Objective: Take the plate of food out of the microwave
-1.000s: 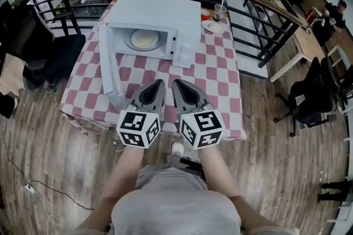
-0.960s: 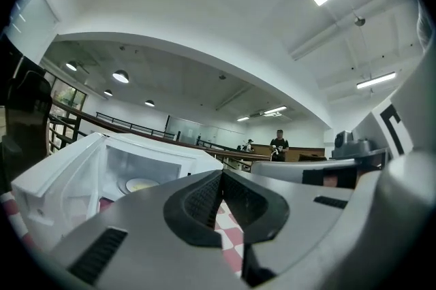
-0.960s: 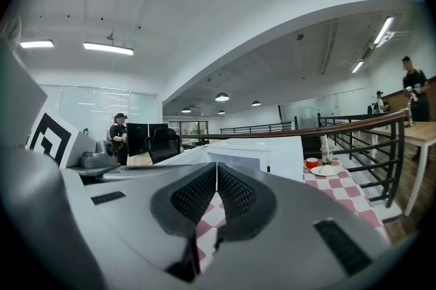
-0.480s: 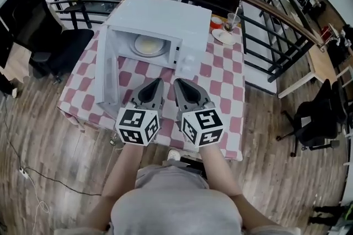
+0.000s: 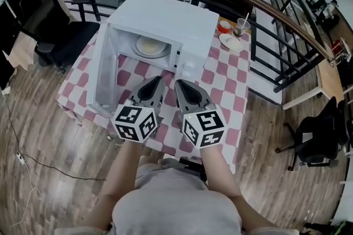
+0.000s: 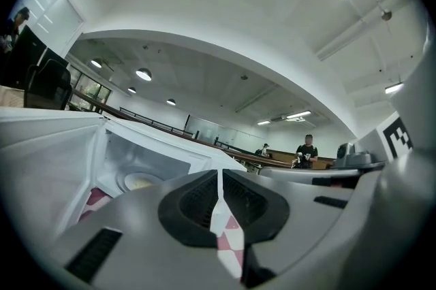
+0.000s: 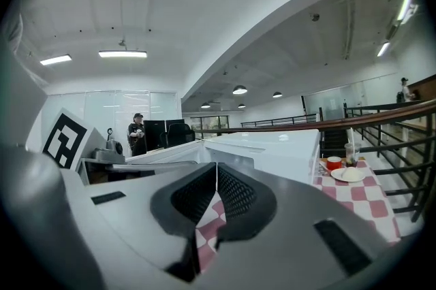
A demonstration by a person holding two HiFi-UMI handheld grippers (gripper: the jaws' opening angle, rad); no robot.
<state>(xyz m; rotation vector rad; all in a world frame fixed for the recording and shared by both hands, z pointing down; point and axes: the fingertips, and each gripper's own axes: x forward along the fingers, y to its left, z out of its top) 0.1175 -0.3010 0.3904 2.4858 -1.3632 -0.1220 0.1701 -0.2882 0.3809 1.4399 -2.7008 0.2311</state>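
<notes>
A white microwave [image 5: 165, 21] stands on the red-and-white checked table [image 5: 220, 79] with its door [image 5: 102, 71] swung open to the left. Inside, a plate of pale food [image 5: 150, 46] rests on the turntable; the left gripper view shows the plate [image 6: 139, 181] too. My left gripper [image 5: 156, 80] and right gripper [image 5: 179, 84] hover side by side over the table's near half, in front of the microwave's opening and apart from it. Both are shut with nothing between their jaws. Their closed tips show in the left gripper [image 6: 219, 174] and right gripper [image 7: 216, 167] views.
Right of the microwave sit a small plate [image 5: 231, 42], a red bowl [image 5: 223, 26] and a cup with a straw [image 5: 241, 27]. A curved railing [image 5: 265, 5] runs behind the table. A black office chair [image 5: 66, 43] stands at the left.
Both grippers and the head have moved forward toward the table, so the microwave looks nearer and larger. The door stays open and both grippers stay shut.
</notes>
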